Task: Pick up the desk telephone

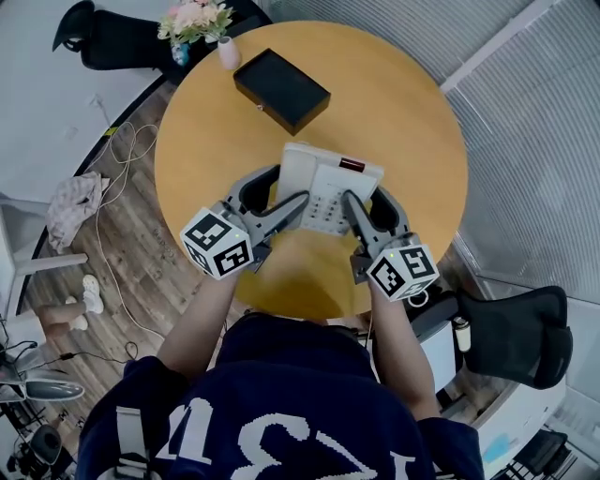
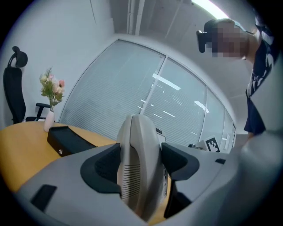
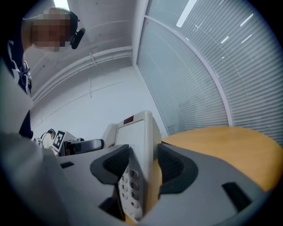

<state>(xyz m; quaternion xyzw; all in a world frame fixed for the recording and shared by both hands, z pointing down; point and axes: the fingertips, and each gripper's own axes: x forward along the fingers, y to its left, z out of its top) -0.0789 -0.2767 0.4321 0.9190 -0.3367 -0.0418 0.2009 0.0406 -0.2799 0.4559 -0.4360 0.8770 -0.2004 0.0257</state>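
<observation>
Both grippers clamp the cream desk telephone (image 1: 323, 183) from opposite sides and hold it over the round wooden table (image 1: 412, 112). The left gripper (image 1: 292, 185) has its dark pads pressed on the handset side. The right gripper (image 1: 364, 194) is closed on the keypad side, its jaws squeezing the body edge beside the number keys. Farther back on the table, well apart from the telephone, are a flat black box (image 1: 281, 89) and a bunch of pink flowers (image 1: 195, 19), and a black office chair (image 1: 525, 337) stands at the person's right.
</observation>
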